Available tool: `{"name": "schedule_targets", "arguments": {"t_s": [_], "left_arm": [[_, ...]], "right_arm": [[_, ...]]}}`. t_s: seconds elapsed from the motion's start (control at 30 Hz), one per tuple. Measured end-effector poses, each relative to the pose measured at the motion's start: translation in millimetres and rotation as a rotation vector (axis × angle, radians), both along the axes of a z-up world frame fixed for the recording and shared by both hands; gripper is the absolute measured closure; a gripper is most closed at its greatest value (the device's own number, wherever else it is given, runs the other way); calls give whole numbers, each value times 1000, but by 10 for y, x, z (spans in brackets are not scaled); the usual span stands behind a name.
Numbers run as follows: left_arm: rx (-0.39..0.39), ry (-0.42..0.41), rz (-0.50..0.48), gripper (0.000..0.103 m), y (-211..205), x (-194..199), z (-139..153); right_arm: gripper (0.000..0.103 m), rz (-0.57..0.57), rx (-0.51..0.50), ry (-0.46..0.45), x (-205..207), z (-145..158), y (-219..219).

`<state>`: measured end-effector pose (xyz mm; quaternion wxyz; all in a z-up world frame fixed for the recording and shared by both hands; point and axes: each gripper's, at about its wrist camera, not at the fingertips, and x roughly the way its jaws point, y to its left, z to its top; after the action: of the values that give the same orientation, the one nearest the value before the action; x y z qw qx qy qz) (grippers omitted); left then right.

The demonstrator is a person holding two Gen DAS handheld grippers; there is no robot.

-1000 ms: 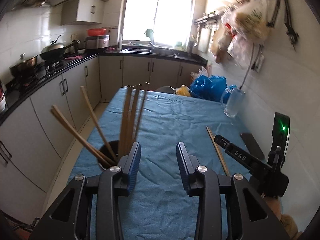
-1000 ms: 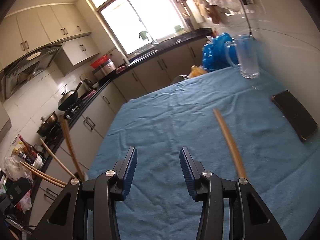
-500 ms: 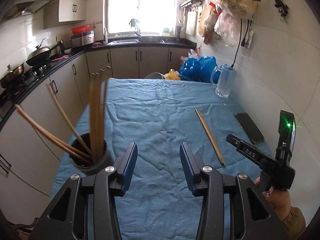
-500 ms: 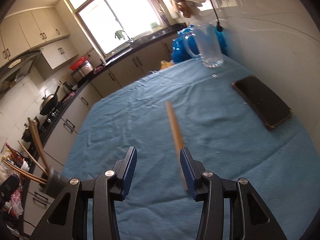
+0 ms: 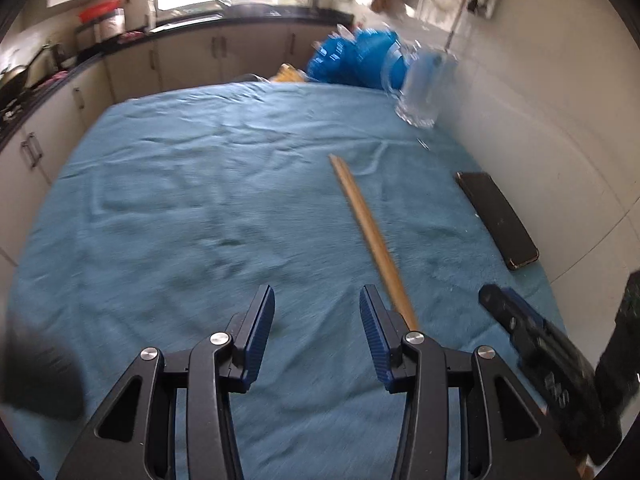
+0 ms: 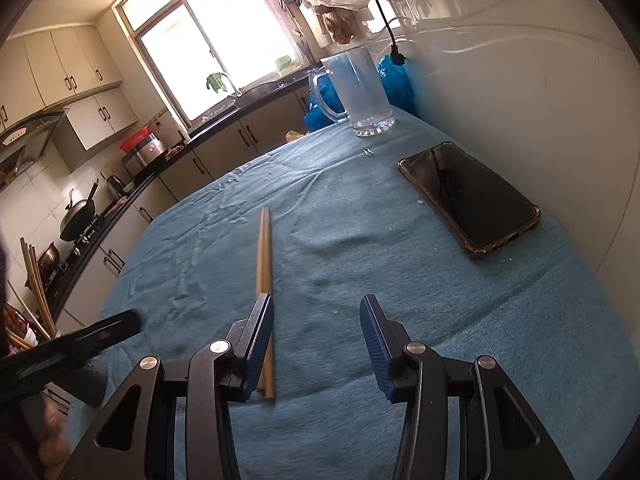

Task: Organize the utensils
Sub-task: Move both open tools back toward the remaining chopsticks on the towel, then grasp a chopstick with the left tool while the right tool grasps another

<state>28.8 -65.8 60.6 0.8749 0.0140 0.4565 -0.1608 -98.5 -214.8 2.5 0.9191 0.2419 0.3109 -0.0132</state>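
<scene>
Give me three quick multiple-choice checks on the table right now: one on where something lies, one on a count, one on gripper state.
1. The phone lies: A) beside the wall, B) in the holder, C) under the mug.
2. Chopsticks lying loose on the cloth: A) none, B) a pair, C) six.
3. The right gripper is: A) shut on the chopsticks, B) shut on the phone, C) open.

Answers: 1 A, it lies flat on the cloth along the white wall. 2 B, two sticks lie side by side. 3 C, nothing sits between its jaws; the sticks pass outside one finger.
</scene>
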Motion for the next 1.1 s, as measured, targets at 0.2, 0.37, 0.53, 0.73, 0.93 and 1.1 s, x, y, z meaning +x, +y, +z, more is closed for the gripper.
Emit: {"name": "schedule_targets", "arguments": {"t_s": [0.2,0.37,0.53,0.73,0.93,1.1], "left_arm": [[40,24,-52,61,-394,315,-261],[86,43,-70,71,-559,472,-420],[119,17,-64,73,-613,500,-369],[219,7,-97,73,-845,593,-435],[265,42,-84,94,-854,666,-434],[234,76,-42,96,-424,473,-408]], "right_arm": [[54,6,117,-13,12,-110,-135],[54,16,171,-10,16,-180,-188],[54,7,219,-5,1,-230,-240],[54,-5,231,-11,-9,-235,-249],[54,-2,230,0,1,-256,-243],[54,-12,243,11,3,-280,-258]]}}
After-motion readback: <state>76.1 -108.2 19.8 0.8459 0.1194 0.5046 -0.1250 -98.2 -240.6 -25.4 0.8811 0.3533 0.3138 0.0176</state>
